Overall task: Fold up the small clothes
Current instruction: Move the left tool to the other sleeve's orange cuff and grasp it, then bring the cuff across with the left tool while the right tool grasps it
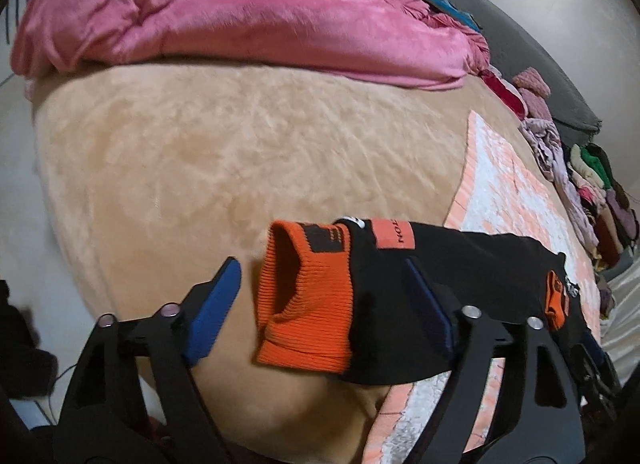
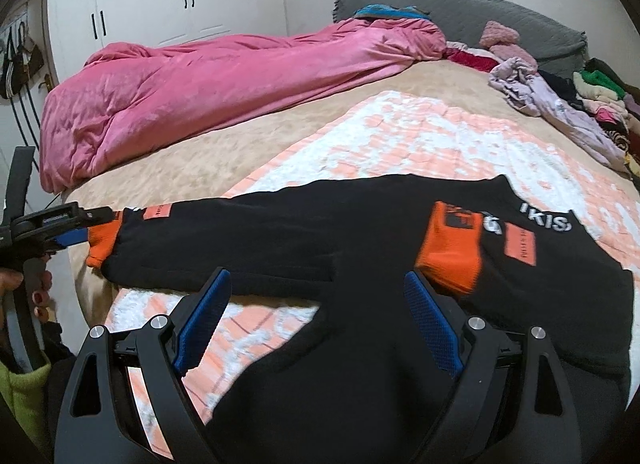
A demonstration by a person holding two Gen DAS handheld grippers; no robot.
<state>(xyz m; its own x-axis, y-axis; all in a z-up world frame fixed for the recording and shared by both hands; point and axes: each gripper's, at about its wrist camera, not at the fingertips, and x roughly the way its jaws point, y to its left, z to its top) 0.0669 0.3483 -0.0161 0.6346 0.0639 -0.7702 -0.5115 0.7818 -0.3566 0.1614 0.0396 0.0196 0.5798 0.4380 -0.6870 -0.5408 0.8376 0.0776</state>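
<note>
No baskets or bins anywhere here, everything just sits on the bed. The black sweatshirt with orange cuffs is spread flat over a peach-and-white blanket near the foot end, one sleeve stretched out sideways past the blanket's edge onto the tan cover, the other folded in so its cuff lies on the chest.

The left hand-held gripper angles down at the stretched sleeve's orange cuff. The cuff sits between the blue pads, with a gap showing on the one side; the other pad is right up against the black sleeve, though I can't tell if it's actually pressing. So not clamped, jaws fairly wide. The hand holding it shows at the edge of the right wrist view.

The right hand-held gripper hovers tilted down over the sweatshirt's lower body, jaws wide, nothing gripped.

A pink duvet is bunched along the far side, and a messy clothes pile runs by the grey headboard; individual pieces there are hard to make out. The sweatshirt's hem is hidden behind the right gripper. The white lettering near the neck is cut off, and the patches' print is too small to read.
</note>
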